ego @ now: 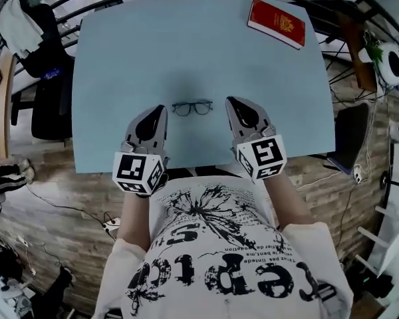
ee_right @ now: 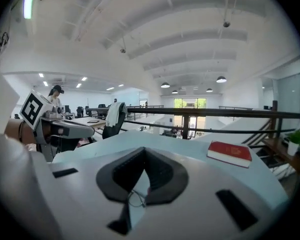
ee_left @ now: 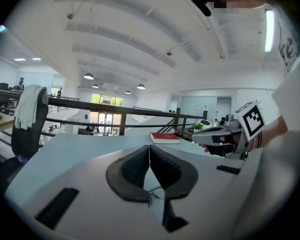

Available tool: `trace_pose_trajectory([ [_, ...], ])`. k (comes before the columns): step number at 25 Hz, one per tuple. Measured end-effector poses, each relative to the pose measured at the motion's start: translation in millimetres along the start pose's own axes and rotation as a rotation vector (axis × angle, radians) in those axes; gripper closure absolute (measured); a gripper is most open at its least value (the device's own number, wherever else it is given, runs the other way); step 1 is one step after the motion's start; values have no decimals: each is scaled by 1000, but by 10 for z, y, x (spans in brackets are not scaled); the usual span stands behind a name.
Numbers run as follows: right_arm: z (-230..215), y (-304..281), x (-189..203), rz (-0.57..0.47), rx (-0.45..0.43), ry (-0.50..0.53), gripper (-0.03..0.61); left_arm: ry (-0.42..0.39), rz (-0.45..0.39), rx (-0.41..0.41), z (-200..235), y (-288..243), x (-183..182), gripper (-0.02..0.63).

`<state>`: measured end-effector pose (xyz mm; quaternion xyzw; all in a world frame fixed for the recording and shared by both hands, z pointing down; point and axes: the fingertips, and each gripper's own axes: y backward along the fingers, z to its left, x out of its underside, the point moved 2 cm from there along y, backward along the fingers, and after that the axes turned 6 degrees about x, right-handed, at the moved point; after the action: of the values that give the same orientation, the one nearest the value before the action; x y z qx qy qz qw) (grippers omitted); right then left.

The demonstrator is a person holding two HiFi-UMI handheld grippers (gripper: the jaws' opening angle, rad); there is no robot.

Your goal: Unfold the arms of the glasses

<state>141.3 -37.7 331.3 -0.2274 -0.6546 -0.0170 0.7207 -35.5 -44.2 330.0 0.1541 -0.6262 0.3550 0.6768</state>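
While inside table [ego: 120,58] edges, glasses [ego: 192,107] central.

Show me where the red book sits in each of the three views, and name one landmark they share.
Head view: red book at upper right, near the table's far right corner.
Left gripper view: red book near the centre, at the table's far edge.
Right gripper view: red book right of centre, lying flat on the table.
Shared landmark: the pale blue table under the book, visible in all three views.

Open-plan office: desks [ee_right: 92,121], swivel chair [ee_right: 114,121], railing [ee_right: 215,113], pendant lamps [ee_right: 221,79].
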Motion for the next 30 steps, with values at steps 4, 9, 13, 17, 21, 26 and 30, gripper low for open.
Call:
trace_pose_trajectory([
  [4,6,-318,223,100,-105,31,569,55,79,-57,105,-80,307,595],
  [9,112,-625,573,241,-195,72,568,133,204,-68,191,-188,778,595],
  [13,214,-881,837,351,-261,106,568,163,305,-30,184,-364,1174,595],
  [17,367,-1049,1154,481,-366,207,546,215,398,-2,160,-554,1583,595],
  [21,490,-1190,1351,566,-441,336,491,324,468,-18,210,-713,1891,595],
  [26,584,-1332,1484,629,-522,497,471,341,524,-47,249,-877,2027,594],
  [30,612,-1435,1562,666,-565,565,490,319,568,-58,303,-967,2085,594],
])
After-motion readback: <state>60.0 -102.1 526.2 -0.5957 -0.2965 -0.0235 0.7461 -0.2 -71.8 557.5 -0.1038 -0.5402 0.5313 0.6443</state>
